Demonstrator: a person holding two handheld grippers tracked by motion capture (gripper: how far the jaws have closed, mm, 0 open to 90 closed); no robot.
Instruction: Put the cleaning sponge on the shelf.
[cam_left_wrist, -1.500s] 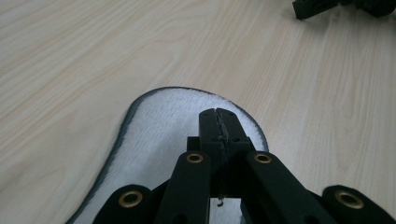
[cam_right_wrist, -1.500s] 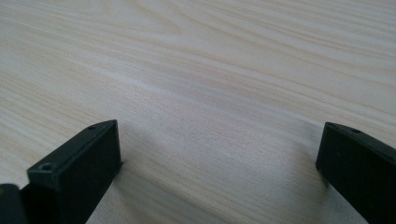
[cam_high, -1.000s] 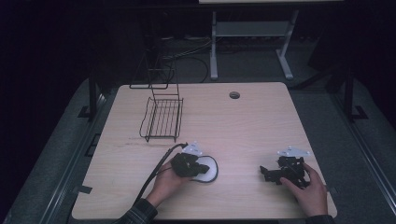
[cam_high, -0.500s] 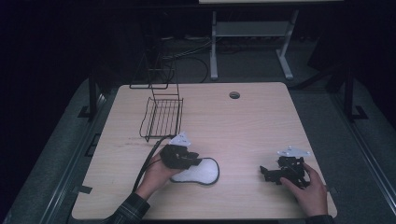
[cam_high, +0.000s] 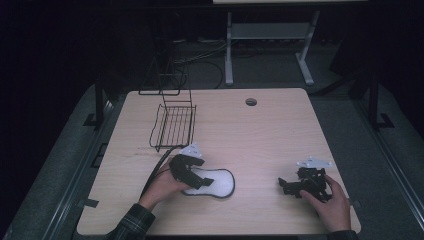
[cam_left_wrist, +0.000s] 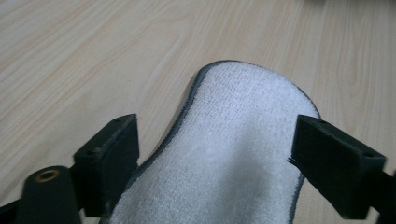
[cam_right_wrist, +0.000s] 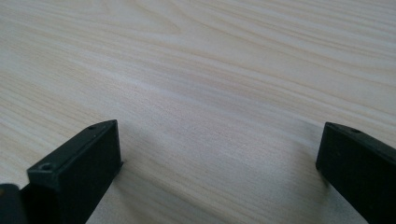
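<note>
A white fleecy insole (cam_high: 218, 183) with a dark rim lies flat on the wooden table (cam_high: 280, 135), near its front edge and left of centre. My left gripper (cam_high: 198, 180) hovers low over the insole's left end. In the left gripper view it (cam_left_wrist: 215, 140) stands open, one jaw on each side of the insole (cam_left_wrist: 233, 158), and I cannot tell whether they touch it. My right gripper (cam_high: 284, 186) rests at the front right, held by a hand. It (cam_right_wrist: 219, 140) is open, with bare wood between its jaws.
A black wire basket (cam_high: 172, 125) stands at the table's back left, just beyond the left gripper. A round cable hole (cam_high: 251, 102) sits near the far edge. The left gripper's cable (cam_high: 156, 170) trails off to the front left. The floor around the table is dark.
My left gripper has drawn back to the left, uncovering most of the insole. The insole and the right gripper have stayed put.
</note>
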